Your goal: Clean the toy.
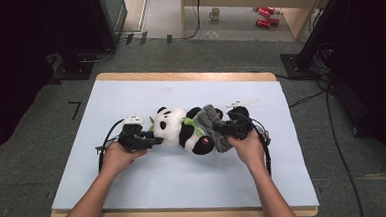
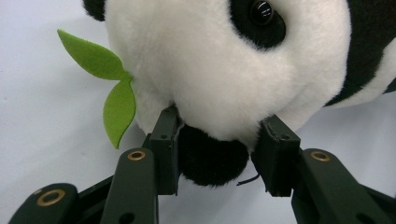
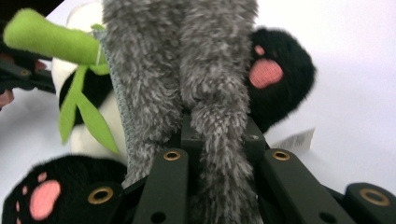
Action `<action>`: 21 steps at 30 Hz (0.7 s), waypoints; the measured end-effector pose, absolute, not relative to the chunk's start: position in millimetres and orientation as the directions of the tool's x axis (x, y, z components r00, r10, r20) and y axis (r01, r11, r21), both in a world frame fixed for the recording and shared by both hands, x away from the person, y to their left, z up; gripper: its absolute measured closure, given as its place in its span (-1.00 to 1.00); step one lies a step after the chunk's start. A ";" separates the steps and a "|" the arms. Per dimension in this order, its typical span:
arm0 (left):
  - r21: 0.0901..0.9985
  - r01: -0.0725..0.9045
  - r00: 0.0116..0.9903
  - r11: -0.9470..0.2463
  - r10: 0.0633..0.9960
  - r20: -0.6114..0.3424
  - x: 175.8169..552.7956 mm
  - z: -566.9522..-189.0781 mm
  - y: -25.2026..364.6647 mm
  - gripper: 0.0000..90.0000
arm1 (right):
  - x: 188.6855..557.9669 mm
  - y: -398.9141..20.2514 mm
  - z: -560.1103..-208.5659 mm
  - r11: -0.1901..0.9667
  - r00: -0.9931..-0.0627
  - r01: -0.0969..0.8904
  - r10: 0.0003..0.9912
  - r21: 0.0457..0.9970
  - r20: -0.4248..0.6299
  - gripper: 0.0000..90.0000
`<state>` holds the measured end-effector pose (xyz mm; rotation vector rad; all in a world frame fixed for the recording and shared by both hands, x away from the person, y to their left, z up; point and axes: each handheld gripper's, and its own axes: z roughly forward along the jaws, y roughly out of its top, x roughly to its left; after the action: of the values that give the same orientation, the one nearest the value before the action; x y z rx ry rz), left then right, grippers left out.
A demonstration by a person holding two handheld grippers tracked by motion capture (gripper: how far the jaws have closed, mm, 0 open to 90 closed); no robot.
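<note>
A black-and-white panda plush (image 1: 174, 127) lies on its side in the middle of the pale mat (image 1: 150, 191), with green felt leaves (image 2: 112, 93) by its face. My left gripper (image 1: 155, 139) comes in from the left, and its pads press into the head on either side of a black ear (image 2: 210, 163). A grey fuzzy cloth (image 1: 213, 125) drapes over the panda's lower body between its black paws (image 3: 280, 74). My right gripper (image 3: 217, 135) is shut on a fold of that grey cloth (image 3: 187, 60), close to the green felt stem (image 3: 51, 39).
A small white tag-like piece (image 1: 242, 103) lies on the mat just behind the right hand. The wooden table edge (image 1: 179, 76) borders the mat. On the floor beyond stand a mug (image 1: 215, 13) and red cans (image 1: 265, 15); dark stands flank both sides.
</note>
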<state>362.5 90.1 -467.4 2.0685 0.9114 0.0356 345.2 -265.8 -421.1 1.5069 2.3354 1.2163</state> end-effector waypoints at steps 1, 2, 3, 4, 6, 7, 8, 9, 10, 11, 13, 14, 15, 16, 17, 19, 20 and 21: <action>0.716 0.592 0.734 -0.371 0.616 -0.288 362.7 -467.4 90.1 0.26 | 343.7 -268.2 -422.9 0.182 -0.495 0.727 0.807 0.662 0.323 0.74; 0.715 0.593 0.734 -0.371 0.615 -0.289 362.9 -467.4 90.1 0.26 | 342.9 -269.6 -424.4 0.179 -0.493 0.731 0.806 0.659 0.328 0.74; 0.715 0.593 0.734 -0.371 0.614 -0.290 362.9 -467.3 90.1 0.26 | 341.7 -271.5 -426.9 0.171 -0.488 0.735 0.805 0.656 0.337 0.74; 0.715 0.594 0.733 -0.370 0.614 -0.291 362.8 -467.2 90.2 0.26 | 341.0 -272.7 -428.0 0.171 -0.487 0.736 0.806 0.655 0.337 0.74; 0.714 0.592 0.734 -0.375 0.617 -0.284 361.1 -466.6 89.7 0.26 | 339.5 -274.8 -429.5 0.172 -0.480 0.744 0.810 0.646 0.337 0.75; 0.713 0.590 0.736 -0.379 0.616 -0.281 360.7 -466.4 89.6 0.26 | 338.7 -275.9 -430.7 0.172 -0.477 0.746 0.812 0.643 0.337 0.74; 0.713 0.591 0.736 -0.378 0.615 -0.283 360.9 -466.4 89.7 0.26 | 338.2 -277.2 -431.8 0.175 -0.478 0.747 0.812 0.641 0.335 0.74; 0.712 0.591 0.736 -0.378 0.614 -0.286 361.4 -466.6 90.0 0.26 | 337.5 -278.2 -433.2 0.172 -0.476 0.749 0.812 0.640 0.338 0.74; 0.711 0.593 0.737 -0.379 0.612 -0.288 361.9 -466.6 90.2 0.26 | 337.0 -279.2 -434.7 0.167 -0.474 0.752 0.809 0.637 0.347 0.74; 0.710 0.593 0.737 -0.380 0.611 -0.289 362.1 -466.6 90.3 0.26 | 336.5 -280.1 -436.0 0.164 -0.472 0.757 0.807 0.633 0.355 0.74; 0.708 0.594 0.738 -0.382 0.608 -0.291 362.8 -466.5 90.6 0.26 | 335.0 -281.7 -437.8 0.170 -0.469 0.761 0.810 0.626 0.351 0.74; 0.707 0.595 0.738 -0.383 0.608 -0.292 363.0 -466.4 90.7 0.25 | 334.3 -282.2 -438.6 0.171 -0.466 0.765 0.812 0.621 0.351 0.74; 0.707 0.596 0.738 -0.382 0.608 -0.294 363.1 -466.4 90.7 0.25 | 333.6 -282.8 -439.6 0.175 -0.463 0.769 0.816 0.615 0.347 0.74; 0.706 0.597 0.738 -0.381 0.607 -0.296 363.4 -466.4 90.9 0.25 | 333.2 -283.3 -440.4 0.181 -0.462 0.772 0.819 0.609 0.341 0.74; 0.704 0.599 0.737 -0.382 0.607 -0.298 363.7 -466.2 91.0 0.25 | 332.6 -284.2 -441.9 0.185 -0.453 0.780 0.826 0.597 0.335 0.74; 0.702 0.602 0.736 -0.380 0.606 -0.302 364.5 -466.1 91.3 0.25 | 332.3 -287.1 -444.9 0.188 -0.440 0.793 0.834 0.579 0.333 0.74; 0.700 0.604 0.735 -0.381 0.606 -0.305 365.1 -466.1 91.7 0.25 | 332.5 -289.1 -446.1 0.191 -0.432 0.800 0.841 0.568 0.326 0.75; 0.699 0.606 0.734 -0.379 0.605 -0.308 365.6 -466.3 92.0 0.25 | 332.8 -291.5 -447.0 0.191 -0.419 0.808 0.851 0.557 0.317 0.75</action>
<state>365.6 92.0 -466.3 2.0799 0.9130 -0.0017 332.8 -291.5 -447.0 1.6577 2.3750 1.0458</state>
